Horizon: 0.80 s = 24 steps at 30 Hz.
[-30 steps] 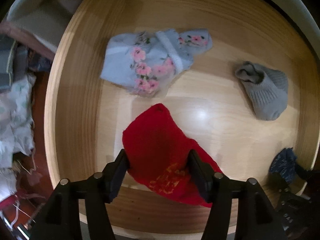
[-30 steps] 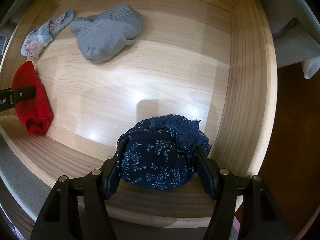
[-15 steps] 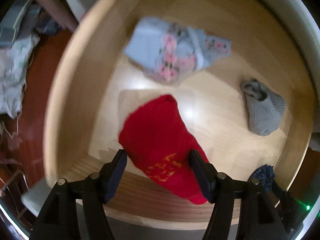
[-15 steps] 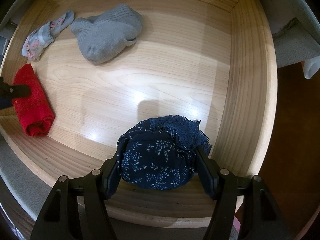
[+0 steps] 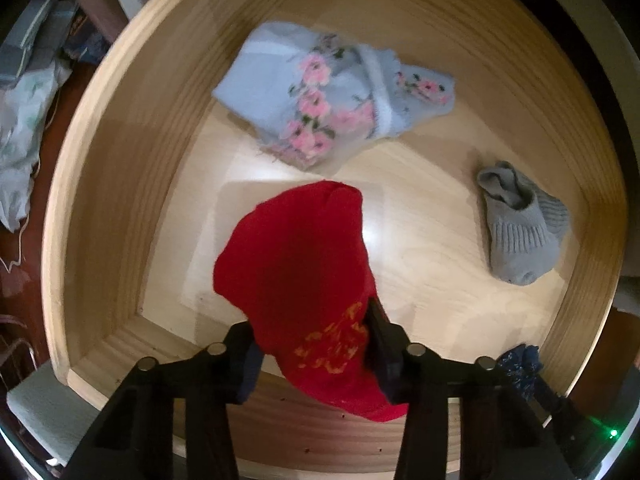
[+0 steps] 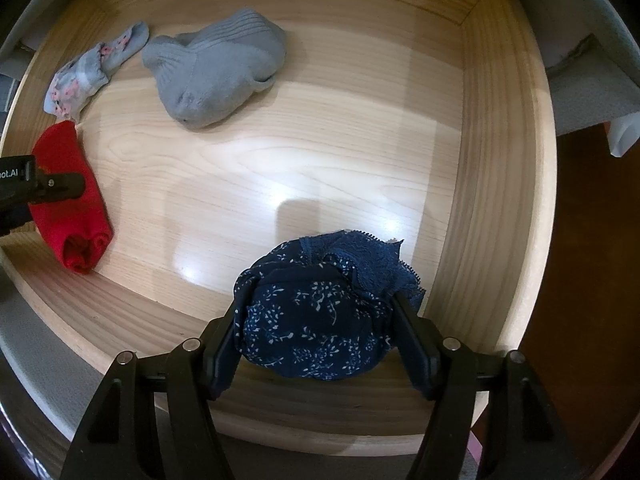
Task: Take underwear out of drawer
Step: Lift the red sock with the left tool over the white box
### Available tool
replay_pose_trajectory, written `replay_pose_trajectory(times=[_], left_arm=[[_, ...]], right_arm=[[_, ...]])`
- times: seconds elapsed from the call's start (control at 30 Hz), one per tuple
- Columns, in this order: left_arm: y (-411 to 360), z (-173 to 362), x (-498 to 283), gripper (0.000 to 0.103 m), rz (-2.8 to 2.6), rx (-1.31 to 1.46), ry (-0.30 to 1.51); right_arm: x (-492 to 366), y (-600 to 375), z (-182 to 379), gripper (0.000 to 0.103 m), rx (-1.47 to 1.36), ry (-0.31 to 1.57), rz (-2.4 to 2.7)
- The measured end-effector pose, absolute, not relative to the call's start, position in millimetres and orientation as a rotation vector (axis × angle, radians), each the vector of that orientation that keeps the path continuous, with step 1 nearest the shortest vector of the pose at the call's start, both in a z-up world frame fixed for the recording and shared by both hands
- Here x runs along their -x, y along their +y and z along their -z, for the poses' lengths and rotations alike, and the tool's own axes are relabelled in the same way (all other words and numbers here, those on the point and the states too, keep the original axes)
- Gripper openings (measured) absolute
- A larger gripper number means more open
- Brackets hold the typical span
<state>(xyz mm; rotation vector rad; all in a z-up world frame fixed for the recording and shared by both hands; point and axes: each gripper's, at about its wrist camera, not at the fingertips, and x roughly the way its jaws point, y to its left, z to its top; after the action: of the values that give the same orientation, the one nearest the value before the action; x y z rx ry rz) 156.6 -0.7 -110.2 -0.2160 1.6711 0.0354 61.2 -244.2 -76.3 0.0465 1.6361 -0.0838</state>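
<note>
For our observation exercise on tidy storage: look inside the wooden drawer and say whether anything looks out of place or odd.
Nothing is damaged or spilled. The garments lie loose and crumpled rather than folded: a floral pale-blue piece and a grey sock on the drawer floor, plus a red item and navy floral underwear.

A dark reddish-brown floor shows at three o'clock in the right view. In the left view, pale crumpled cloth lies on it at nine o'clock. Overhead light glares off pale wood.

Glossy pale wood drawer, ribbed grey knit sock, lace-trimmed navy cloth underwear
</note>
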Motion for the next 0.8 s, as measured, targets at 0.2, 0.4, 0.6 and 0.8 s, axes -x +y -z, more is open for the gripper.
replay_pose_trajectory(times=[0.2, 0.4, 0.6, 0.8], left_arm=[[-12, 98, -166, 0.038, -0.016, 0.162, 1.645], [-25, 80, -166, 0.037, -0.008, 0.099, 1.601], [-5, 47, -167, 0.037, 0.018, 0.050, 1.554], [5, 7, -166, 0.037, 0.052, 0.014, 1.501]], right_arm=[[-62, -243, 77, 0.065, -0.041, 1.640, 0.091], [-63, -245, 81, 0.045, -0.108, 1.653, 0.072], [-62, -254, 83, 0.045, -0.163, 1.655, 0.070], [-65, -258, 86, 0.047, -0.172, 1.669, 0.066]])
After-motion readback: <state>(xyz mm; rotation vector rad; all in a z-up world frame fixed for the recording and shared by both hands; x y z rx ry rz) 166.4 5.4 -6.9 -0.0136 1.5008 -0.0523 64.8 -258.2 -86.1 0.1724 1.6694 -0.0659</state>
